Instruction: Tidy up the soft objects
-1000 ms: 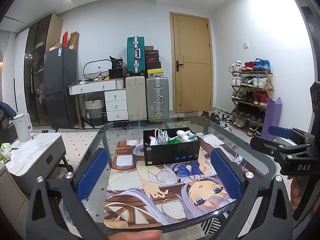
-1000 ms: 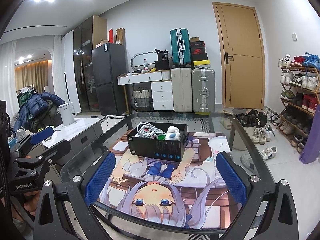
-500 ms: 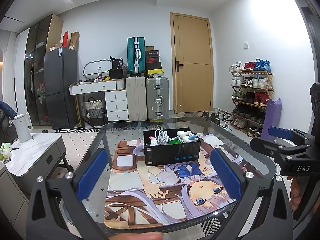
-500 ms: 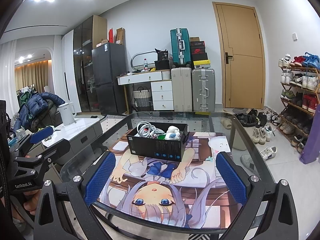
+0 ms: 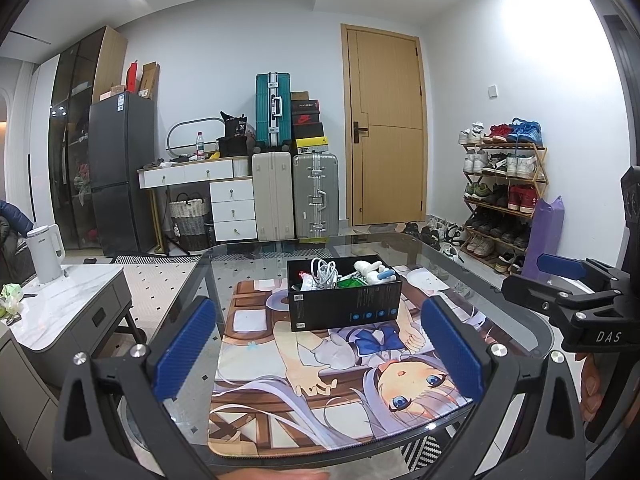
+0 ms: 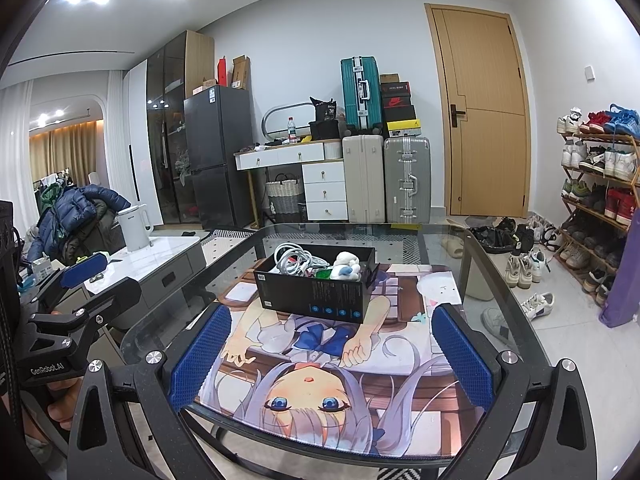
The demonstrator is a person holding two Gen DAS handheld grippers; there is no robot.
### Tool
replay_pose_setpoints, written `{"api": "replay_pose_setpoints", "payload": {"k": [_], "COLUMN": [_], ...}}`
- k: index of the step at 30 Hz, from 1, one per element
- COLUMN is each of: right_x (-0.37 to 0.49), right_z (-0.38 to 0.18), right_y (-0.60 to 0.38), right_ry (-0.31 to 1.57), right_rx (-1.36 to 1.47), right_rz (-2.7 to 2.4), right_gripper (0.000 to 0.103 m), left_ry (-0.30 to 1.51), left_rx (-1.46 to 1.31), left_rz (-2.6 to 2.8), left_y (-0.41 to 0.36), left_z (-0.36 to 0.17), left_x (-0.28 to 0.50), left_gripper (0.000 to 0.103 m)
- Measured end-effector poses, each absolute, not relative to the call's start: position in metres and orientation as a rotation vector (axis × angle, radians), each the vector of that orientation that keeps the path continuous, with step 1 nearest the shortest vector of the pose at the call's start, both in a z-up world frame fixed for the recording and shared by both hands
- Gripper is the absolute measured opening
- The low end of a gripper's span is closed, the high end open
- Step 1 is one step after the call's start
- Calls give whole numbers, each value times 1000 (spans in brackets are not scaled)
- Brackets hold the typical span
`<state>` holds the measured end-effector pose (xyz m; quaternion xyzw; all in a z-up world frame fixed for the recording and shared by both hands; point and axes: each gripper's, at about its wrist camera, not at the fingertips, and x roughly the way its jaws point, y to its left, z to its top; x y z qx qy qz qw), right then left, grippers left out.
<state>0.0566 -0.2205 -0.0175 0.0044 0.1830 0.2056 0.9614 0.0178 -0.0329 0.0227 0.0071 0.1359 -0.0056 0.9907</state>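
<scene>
Glass table [image 5: 516, 320] is filling the lower half of both wrist views, round-cornered, dark-framed. Printed anime mat [image 5: 320, 392] is lying flat on it, covering the middle of the glass.

Black box [image 5: 344, 300] is sitting upright on the far part of the mat, lid off, well ahead of both claws. Inside it: a coil of white cable [image 5: 322, 274] is lying at the left end, a white plush toy [image 5: 370, 270] with a blue patch is resting at the right end, and something green is showing between them, too small to name.

Left gripper [image 5: 316, 356] is hovering above the near edge of the mat, blue pads spread wide apart, nothing between them. Right gripper [image 6: 332, 354] is doing likewise, jaws wide apart and empty, level with its partner; each is appearing at the edge of the other's view.
</scene>
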Motion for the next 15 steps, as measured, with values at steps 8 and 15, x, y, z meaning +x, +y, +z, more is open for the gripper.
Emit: {"api": "replay_pose_setpoints", "payload": {"k": [8, 15], "right_x": [56, 56], "right_z": [-18, -17], "right_y": [-220, -220], "right_ry": [373, 374], "right_rx": [8, 9], "right_rz": [417, 417], "right_gripper": [102, 102], "left_ry": [272, 273], "left_rx": [4, 8], "left_rz": [-10, -1], "left_y": [-34, -35], "left_z": [21, 19], "left_x": [19, 19], "left_gripper": [103, 103]}}
